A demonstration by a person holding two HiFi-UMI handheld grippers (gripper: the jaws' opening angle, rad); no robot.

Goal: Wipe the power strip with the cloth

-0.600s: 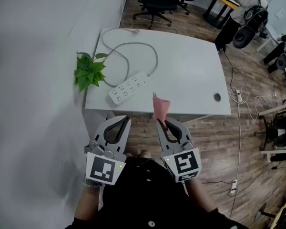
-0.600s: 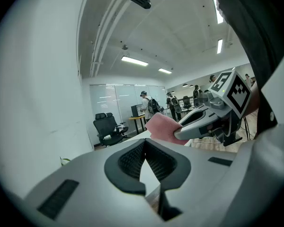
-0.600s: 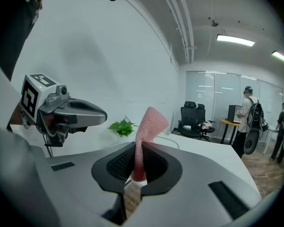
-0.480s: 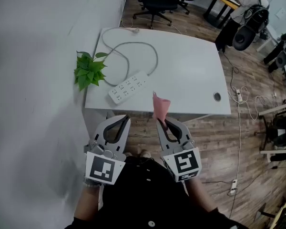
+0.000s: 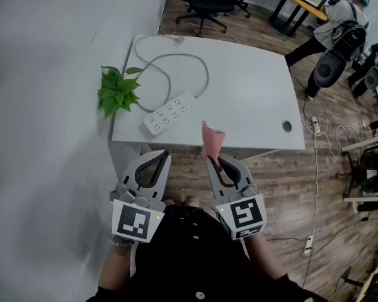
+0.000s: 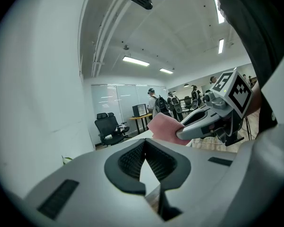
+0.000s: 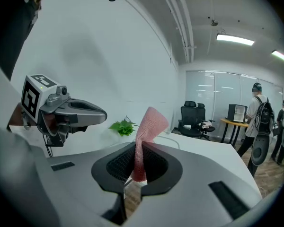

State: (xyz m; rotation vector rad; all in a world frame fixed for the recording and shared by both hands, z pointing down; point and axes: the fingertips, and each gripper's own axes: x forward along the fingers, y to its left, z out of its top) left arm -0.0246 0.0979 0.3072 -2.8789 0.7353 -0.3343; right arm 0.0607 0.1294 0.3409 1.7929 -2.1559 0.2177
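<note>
Right tongs (image 5: 212, 160) clamped on pink cloth (image 5: 211, 140), left tongs (image 5: 164, 156) closed on nothing, both apart from power strip (image 5: 169, 114) on tabletop (image 5: 252, 99).

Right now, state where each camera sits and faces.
Head view: on the person's head, steeply down at table and power strip; left gripper, right gripper, dark torso show.
Left gripper view: on the left gripper, along its shut, empty jaws toward an office chair.
Right gripper view: on the right gripper, along jaws shut on the cloth.
Shared: all three show the cloth.
</note>
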